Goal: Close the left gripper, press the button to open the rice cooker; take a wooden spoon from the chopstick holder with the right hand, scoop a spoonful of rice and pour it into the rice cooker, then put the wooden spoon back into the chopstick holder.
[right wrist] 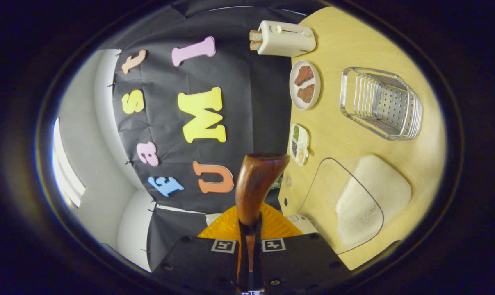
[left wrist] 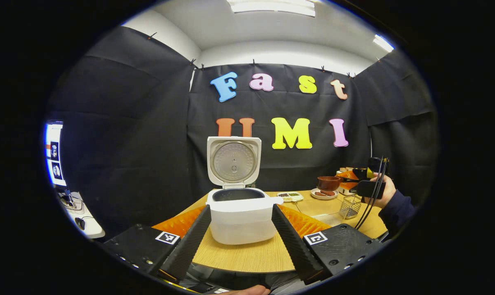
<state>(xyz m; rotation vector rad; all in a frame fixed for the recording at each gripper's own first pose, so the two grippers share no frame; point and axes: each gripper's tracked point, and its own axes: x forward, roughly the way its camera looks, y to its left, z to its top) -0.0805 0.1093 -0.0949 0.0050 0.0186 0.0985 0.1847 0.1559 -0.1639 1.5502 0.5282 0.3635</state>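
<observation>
The white rice cooker (left wrist: 241, 217) stands on the table with its lid (left wrist: 233, 162) raised and the inner pot showing. My left gripper (left wrist: 242, 241) is open in front of it, fingers (left wrist: 190, 241) apart and touching nothing. Farther right, a hand holds my right gripper (left wrist: 360, 184) above the table with the wooden spoon (left wrist: 328, 182) pointing left. In the right gripper view, which is rolled sideways, my right gripper (right wrist: 249, 239) is shut on the handle of the wooden spoon (right wrist: 255, 184). A clear container of rice (right wrist: 366, 200) lies beside the spoon. The wire chopstick holder (right wrist: 380, 102) (left wrist: 350, 206) stands apart.
An orange mat (left wrist: 181, 221) lies under the cooker. A plate with meat pieces (right wrist: 305, 85), a small sectioned dish (right wrist: 299, 143) and a white toaster (right wrist: 284, 38) sit toward the back of the wooden table (left wrist: 247, 258). The table's front edge is just under my left fingers.
</observation>
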